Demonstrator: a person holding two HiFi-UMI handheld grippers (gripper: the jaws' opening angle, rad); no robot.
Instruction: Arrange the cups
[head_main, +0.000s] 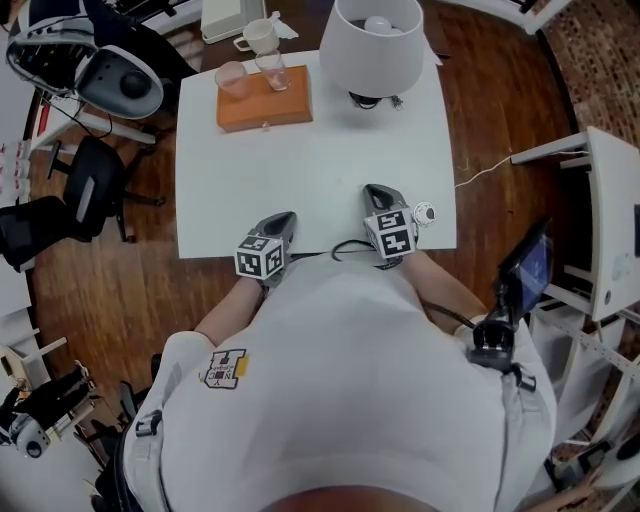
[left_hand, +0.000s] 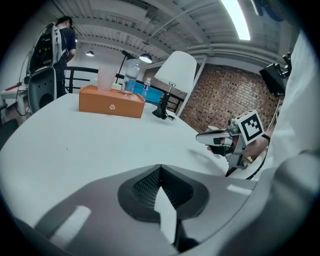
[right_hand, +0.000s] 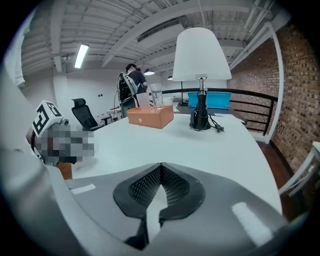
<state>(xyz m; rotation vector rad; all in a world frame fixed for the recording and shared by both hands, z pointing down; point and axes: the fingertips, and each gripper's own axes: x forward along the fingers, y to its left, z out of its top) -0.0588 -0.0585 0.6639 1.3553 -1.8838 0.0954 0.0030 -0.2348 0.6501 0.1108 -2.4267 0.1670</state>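
Cups: pink cup (head_main: 232, 80) and clear cup (head_main: 272, 70) stand side by side on the orange box (head_main: 265, 105), far-left part of the white table (head_main: 320, 160). A white mug (head_main: 262, 36) sits just beyond them, probably off the table's far edge; head view is too tight to be sure.

Left gripper (head_main: 284, 219): near edge of the table, left of centre, jaws together, nothing between them. It points toward the far side. The cups are well apart from it, far and slightly left.

Right gripper (head_main: 377, 191): near edge, just right of the left one, jaws also closed and empty. From its own view the box and cups are far and left of centre, well apart.

Lamp (head_main: 375, 45): far right of the table, right of the box.
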